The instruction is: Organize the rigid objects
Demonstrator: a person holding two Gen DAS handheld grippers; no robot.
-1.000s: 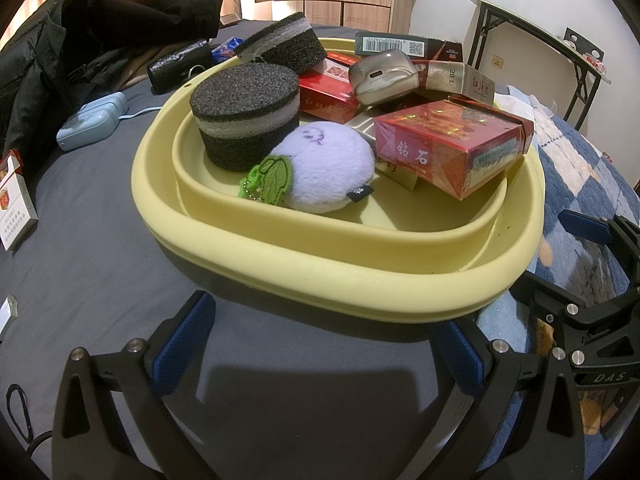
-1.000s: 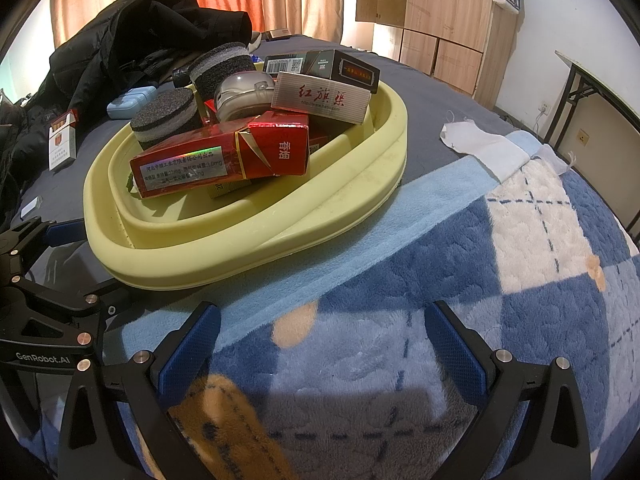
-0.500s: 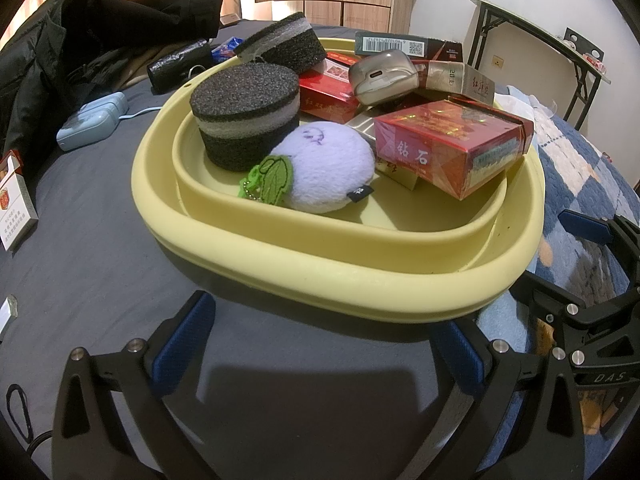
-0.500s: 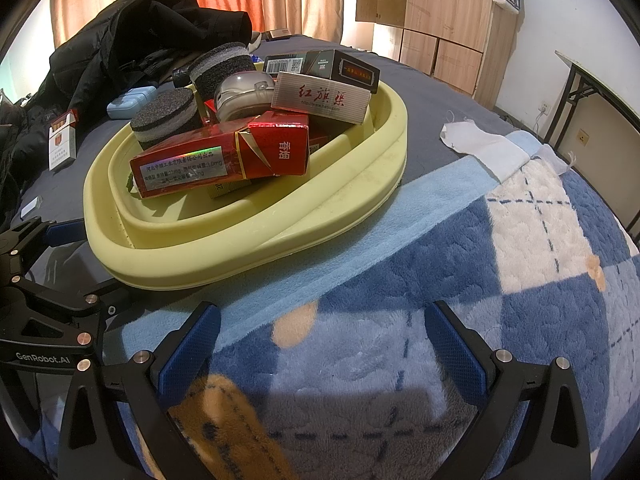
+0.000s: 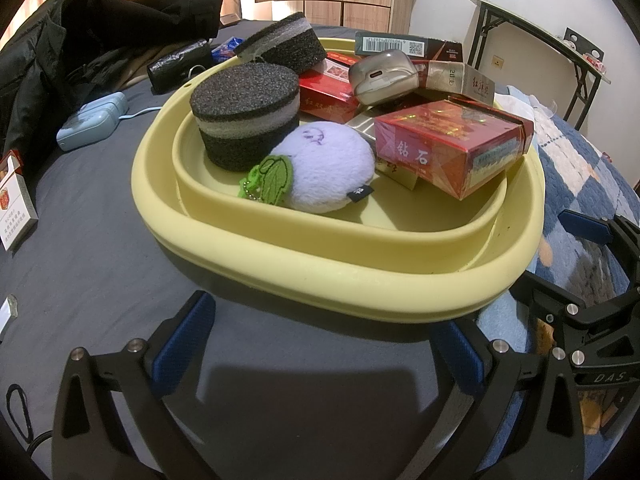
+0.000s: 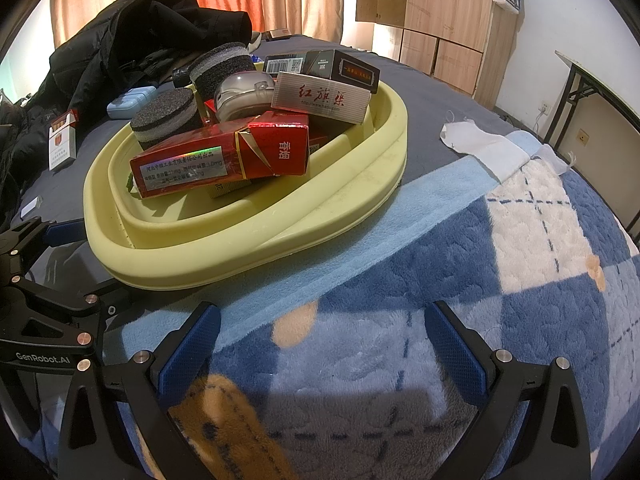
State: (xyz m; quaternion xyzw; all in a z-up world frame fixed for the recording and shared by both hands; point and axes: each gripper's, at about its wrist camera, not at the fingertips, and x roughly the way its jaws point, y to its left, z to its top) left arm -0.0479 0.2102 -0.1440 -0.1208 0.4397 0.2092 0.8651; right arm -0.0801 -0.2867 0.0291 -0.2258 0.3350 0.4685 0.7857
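Note:
A yellow basin (image 5: 360,276) sits on the bed and also shows in the right wrist view (image 6: 256,248). It holds two black foam discs (image 5: 246,114), a purple plush toy (image 5: 328,168), a red cigarette box (image 5: 452,148), a grey earbud case (image 5: 384,76) and several other boxes, among them a white one (image 6: 320,98). My left gripper (image 5: 320,344) is open and empty just in front of the basin's near rim. My right gripper (image 6: 328,344) is open and empty over the blue blanket, right of the basin.
A white-red cigarette pack (image 5: 14,204) and a light blue case (image 5: 90,120) lie on the grey sheet to the left. A black jacket (image 5: 80,36) is piled behind. A blue checked blanket (image 6: 480,280) covers the right side. A white cloth (image 6: 480,146) lies beyond it.

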